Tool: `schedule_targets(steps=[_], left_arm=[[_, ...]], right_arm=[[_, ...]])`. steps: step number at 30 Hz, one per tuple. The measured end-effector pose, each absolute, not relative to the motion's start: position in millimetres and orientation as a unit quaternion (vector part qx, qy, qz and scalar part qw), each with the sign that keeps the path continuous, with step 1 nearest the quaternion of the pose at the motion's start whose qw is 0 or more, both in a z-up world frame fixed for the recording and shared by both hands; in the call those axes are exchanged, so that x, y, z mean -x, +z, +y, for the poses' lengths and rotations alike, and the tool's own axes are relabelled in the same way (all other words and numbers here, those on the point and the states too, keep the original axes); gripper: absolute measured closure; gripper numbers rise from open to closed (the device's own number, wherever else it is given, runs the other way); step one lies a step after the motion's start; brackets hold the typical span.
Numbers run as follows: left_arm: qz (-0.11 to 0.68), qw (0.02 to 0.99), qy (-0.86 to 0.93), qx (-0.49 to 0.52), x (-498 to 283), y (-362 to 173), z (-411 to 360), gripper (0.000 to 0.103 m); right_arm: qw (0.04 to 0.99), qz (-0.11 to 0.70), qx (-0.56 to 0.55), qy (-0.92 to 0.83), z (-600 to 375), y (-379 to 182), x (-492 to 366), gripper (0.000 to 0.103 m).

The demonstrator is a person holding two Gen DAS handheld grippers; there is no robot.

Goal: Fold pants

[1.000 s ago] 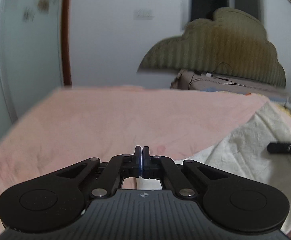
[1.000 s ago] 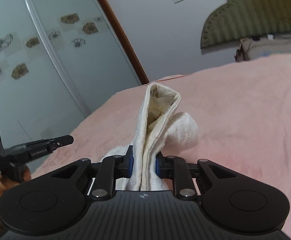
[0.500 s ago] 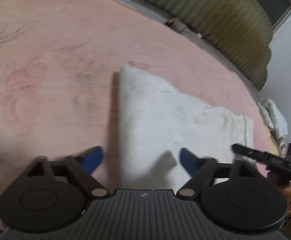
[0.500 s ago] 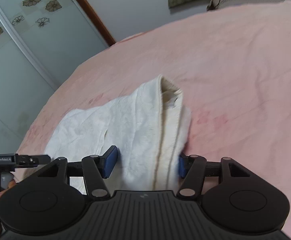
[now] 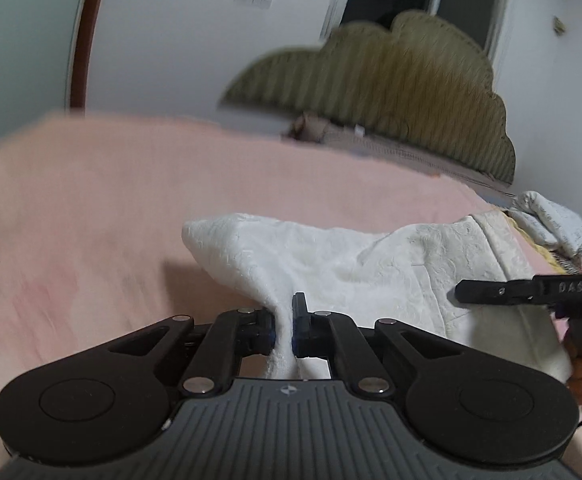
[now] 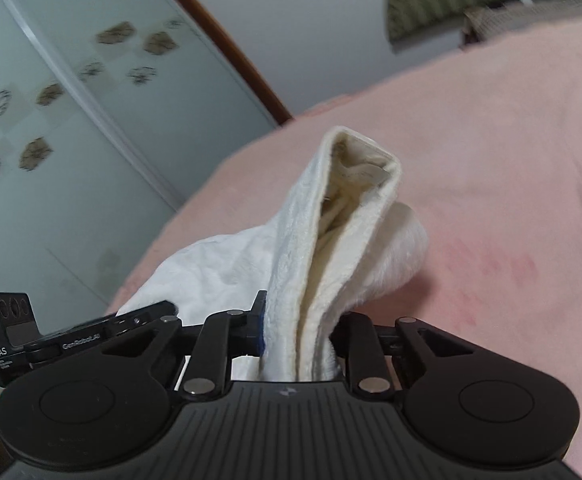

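Note:
The white textured pants (image 5: 355,264) lie partly folded on the pink bed (image 5: 91,208). My left gripper (image 5: 283,330) is shut on a pinched edge of the pants and lifts it a little. My right gripper (image 6: 297,334) is shut on the thick waistband end of the pants (image 6: 347,216), which stands up in a fold above the bed (image 6: 511,168). The right gripper also shows in the left wrist view (image 5: 503,292) at the right. The left gripper shows in the right wrist view (image 6: 91,332) at the lower left.
An olive padded headboard (image 5: 403,92) stands at the far end of the bed. A patterned white cloth (image 5: 551,220) lies at the right bed edge. A frosted sliding door with flower prints (image 6: 59,120) stands on the left, beside a brown wooden frame (image 6: 227,40).
Both grippers were open over the pants half a second ago. Both have since closed on the fabric and raised it off the bed.

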State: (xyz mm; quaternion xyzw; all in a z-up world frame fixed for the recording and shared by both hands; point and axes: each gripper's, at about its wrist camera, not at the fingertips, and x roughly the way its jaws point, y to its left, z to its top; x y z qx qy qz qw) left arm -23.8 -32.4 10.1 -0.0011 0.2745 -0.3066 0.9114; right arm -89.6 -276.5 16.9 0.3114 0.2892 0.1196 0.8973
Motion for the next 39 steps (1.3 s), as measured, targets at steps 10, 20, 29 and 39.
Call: schedule_targets(steps=[10,20,29,39], left_arm=[[0.251,0.938,-0.239,-0.035,-67.8,54.1,-20.6,0.093],[0.318,0.929,-0.151,-0.115,-112.0,-5.5,-15.7,0.056],[0.338,0.918,-0.154,-0.138,-95.7,-23.0,-32.5,0.030],[0.306,0.934,-0.127,-0.136,-58.3,3.9,-22.5,0.006]], right_arm=[[0.905,0.261,-0.298,0.157,-268.0,39.2,-31.1,0.083],[0.900,0.330,-0.283,0.030,-263.4,-15.4,-66.9,0.052],[0.950,0.294,-0.061,0.079,-182.7,28.1,-21.9,0.052],[0.949,0.301,-0.076,0.054,-166.3,30.0,-2.6,0.052]])
